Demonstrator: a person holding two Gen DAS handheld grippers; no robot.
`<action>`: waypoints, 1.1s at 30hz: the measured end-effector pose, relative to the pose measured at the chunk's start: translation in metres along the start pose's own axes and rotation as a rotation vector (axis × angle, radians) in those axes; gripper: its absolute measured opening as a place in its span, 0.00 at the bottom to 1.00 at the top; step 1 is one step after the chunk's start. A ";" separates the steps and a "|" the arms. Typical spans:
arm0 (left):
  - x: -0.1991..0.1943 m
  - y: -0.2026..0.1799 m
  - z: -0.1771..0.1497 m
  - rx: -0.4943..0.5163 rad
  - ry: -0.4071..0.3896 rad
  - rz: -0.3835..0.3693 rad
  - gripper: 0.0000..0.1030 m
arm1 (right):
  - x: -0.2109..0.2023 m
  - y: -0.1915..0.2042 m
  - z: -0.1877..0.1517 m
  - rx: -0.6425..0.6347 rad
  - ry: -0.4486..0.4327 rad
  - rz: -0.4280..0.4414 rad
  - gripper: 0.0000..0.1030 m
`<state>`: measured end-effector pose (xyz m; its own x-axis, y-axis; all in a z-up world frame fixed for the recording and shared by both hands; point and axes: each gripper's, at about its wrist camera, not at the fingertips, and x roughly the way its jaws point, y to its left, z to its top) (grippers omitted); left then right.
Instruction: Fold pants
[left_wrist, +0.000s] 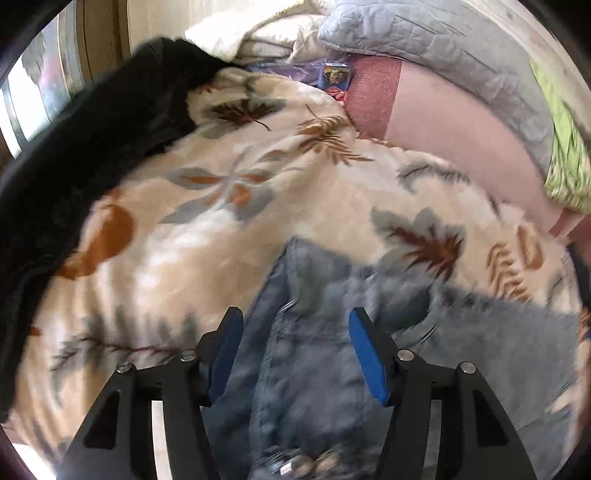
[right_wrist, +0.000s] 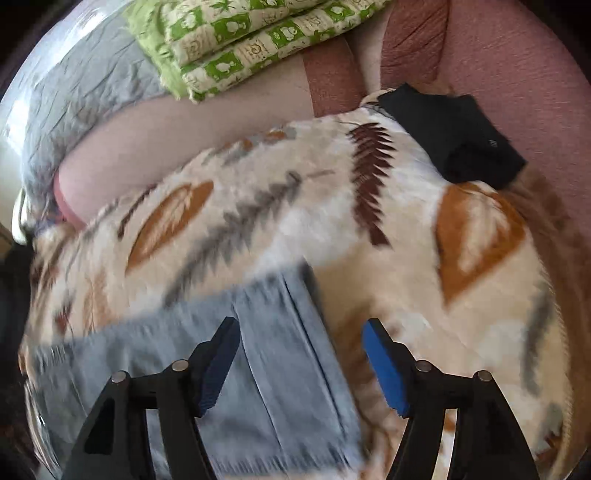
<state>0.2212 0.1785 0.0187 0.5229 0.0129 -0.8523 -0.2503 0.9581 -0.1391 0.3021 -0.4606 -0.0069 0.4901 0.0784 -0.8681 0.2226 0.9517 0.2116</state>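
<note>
Light blue denim pants (left_wrist: 317, 376) lie on a cream blanket with a leaf print (left_wrist: 229, 192). In the left wrist view my left gripper (left_wrist: 295, 332) is open, its blue-padded fingers above the waist end, where metal buttons show at the bottom edge. In the right wrist view the pants' leg end (right_wrist: 273, 354) with a frayed hem lies on the same blanket (right_wrist: 369, 221). My right gripper (right_wrist: 301, 341) is open above the leg's right edge. Neither gripper holds cloth. Both views are motion-blurred.
A black garment (left_wrist: 92, 147) lies at the blanket's left side, and another black cloth (right_wrist: 454, 136) at its far right. A grey quilt (left_wrist: 443, 48), a green patterned quilt (right_wrist: 240, 40) and a pink sheet (left_wrist: 461, 125) lie beyond the blanket.
</note>
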 end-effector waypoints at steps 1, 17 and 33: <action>0.008 -0.001 0.009 -0.029 0.016 -0.023 0.59 | 0.008 0.001 0.005 0.007 0.013 0.000 0.70; 0.080 -0.007 0.047 -0.122 0.108 0.029 0.33 | 0.047 0.006 0.005 -0.020 0.104 -0.023 0.49; 0.001 -0.020 0.052 -0.035 -0.082 0.089 0.03 | -0.030 0.009 0.002 -0.044 -0.061 0.018 0.18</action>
<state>0.2690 0.1744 0.0468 0.5620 0.1225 -0.8180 -0.3266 0.9415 -0.0834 0.2912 -0.4550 0.0223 0.5443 0.0788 -0.8352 0.1765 0.9625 0.2059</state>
